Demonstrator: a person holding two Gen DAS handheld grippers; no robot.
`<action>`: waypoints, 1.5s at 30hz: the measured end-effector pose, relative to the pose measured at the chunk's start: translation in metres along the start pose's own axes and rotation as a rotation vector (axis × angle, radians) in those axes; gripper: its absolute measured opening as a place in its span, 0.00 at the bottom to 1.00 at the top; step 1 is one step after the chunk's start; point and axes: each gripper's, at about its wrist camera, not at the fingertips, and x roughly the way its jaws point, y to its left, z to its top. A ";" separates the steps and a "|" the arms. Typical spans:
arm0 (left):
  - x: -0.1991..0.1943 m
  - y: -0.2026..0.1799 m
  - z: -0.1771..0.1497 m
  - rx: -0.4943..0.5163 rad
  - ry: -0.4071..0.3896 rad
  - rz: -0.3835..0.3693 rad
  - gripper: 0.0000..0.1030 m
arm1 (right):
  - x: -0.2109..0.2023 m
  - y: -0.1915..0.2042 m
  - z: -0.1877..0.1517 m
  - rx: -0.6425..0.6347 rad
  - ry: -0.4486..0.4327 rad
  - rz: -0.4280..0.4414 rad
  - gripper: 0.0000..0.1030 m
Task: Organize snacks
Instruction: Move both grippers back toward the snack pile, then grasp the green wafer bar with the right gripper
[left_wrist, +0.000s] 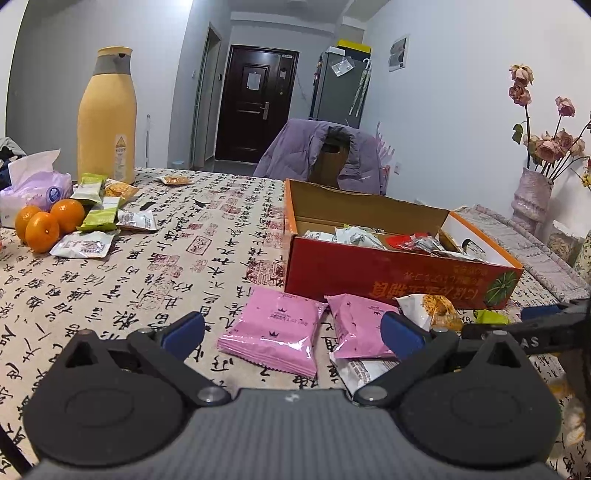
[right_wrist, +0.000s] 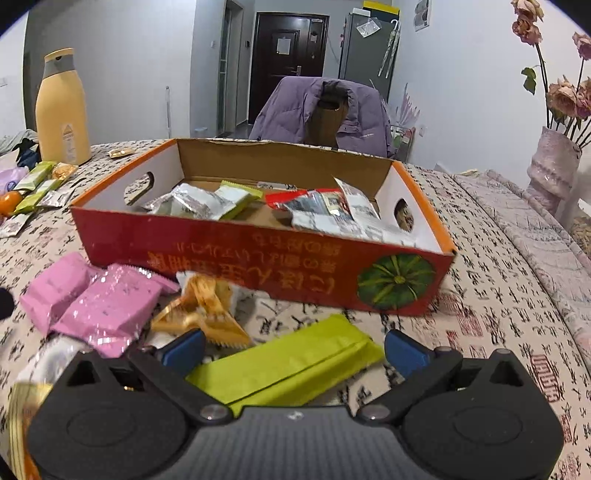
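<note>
The left wrist view shows the left side of the table: three oranges (left_wrist: 44, 223), a purple tissue pack (left_wrist: 35, 188), a tall yellow bottle (left_wrist: 107, 118) and a little heap of green and silver snack packets (left_wrist: 99, 218) by the fruit. The right wrist view shows only a corner of that heap, far left. But it looks down into the red cardboard box (right_wrist: 258, 258), and shows silver, green and red packets (right_wrist: 266, 206) lying inside. The left view sees only the tops of those packets over the box wall.

The left gripper (left_wrist: 293, 326) has its blue fingers spread wide, with nothing between them. Two pink snack packets (left_wrist: 273, 328) lie flat on the tablecloth (left_wrist: 166, 266) in front of it, in the gap between the fingers and just near the red box. The right pink one reaches the right finger; I cannot tell if they touch. An orange and white packet (left_wrist: 430, 308) sits just right of them, close to the box.

The right gripper (right_wrist: 293, 349) is also spread wide. A lime green snack bar (right_wrist: 288, 369) lies slanted between its fingers, with room on both sides, so it is not pinched. The box is just beyond it. The pink packets (right_wrist: 92, 306) and a blurry gold packet (right_wrist: 203, 314) are to the near left.

A purple jacket (right_wrist: 317, 110) hangs on a chair at the far side. Dried roses in a vase (right_wrist: 550, 166) stand far right.
</note>
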 end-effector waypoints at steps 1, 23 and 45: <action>0.000 0.000 0.000 -0.001 0.002 -0.001 1.00 | -0.002 -0.003 -0.002 -0.001 0.001 0.005 1.00; 0.001 -0.014 -0.001 0.020 0.033 0.010 1.00 | -0.017 -0.066 -0.044 0.043 0.022 0.080 0.56; 0.022 -0.053 -0.003 0.094 0.184 -0.022 1.00 | -0.052 -0.073 -0.057 0.086 -0.169 0.109 0.32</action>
